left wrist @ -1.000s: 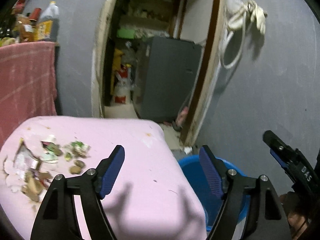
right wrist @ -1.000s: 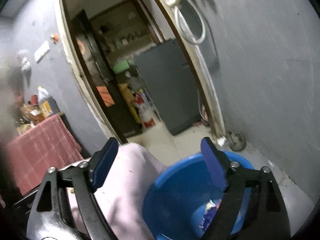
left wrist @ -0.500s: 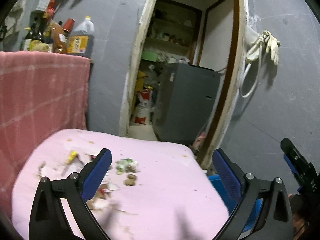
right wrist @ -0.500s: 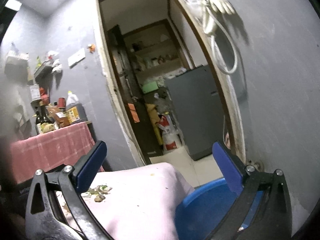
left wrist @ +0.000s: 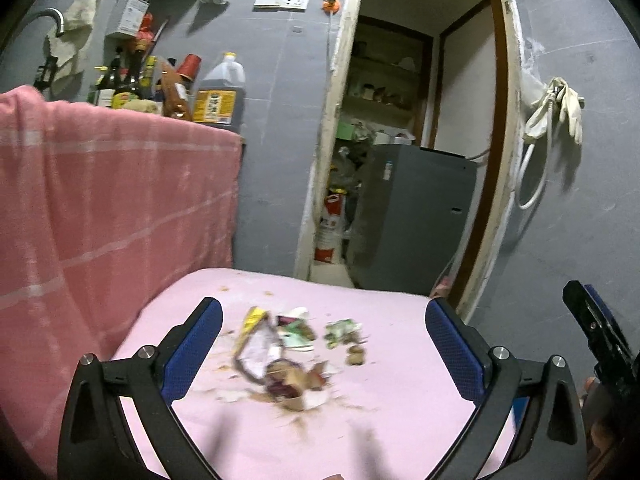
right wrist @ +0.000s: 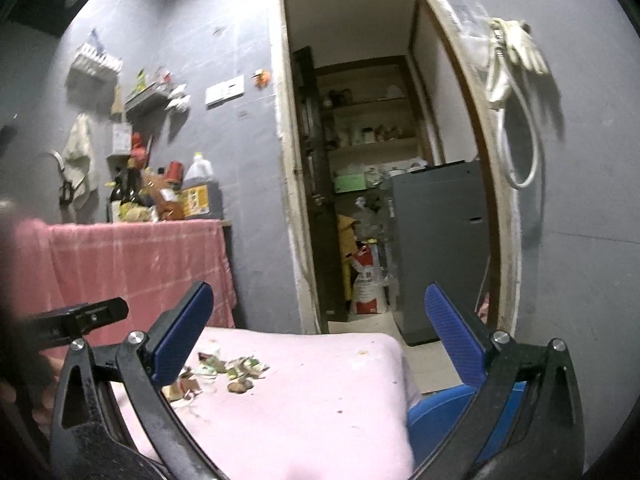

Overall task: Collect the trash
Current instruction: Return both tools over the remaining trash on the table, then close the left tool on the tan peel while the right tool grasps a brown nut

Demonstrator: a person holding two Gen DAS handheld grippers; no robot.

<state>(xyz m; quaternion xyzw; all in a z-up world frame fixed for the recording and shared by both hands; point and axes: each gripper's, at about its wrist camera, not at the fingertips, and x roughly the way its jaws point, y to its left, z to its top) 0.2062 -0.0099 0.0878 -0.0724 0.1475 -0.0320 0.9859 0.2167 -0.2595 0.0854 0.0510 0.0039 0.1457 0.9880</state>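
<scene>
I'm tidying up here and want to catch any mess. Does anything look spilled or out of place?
Yes: a trash pile of torn wrappers, scraps and crumbs lies scattered across the pink tabletop, with nothing around it to contain it.

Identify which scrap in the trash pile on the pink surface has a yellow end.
The long wrapper at the pile's left edge, its yellow tip pointing away from the left gripper. The neighbouring scraps are green and white, brown or purplish.

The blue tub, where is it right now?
In the right wrist view the blue tub sits low on the floor, just past the right edge of the pink table, in front of the doorway.
</scene>
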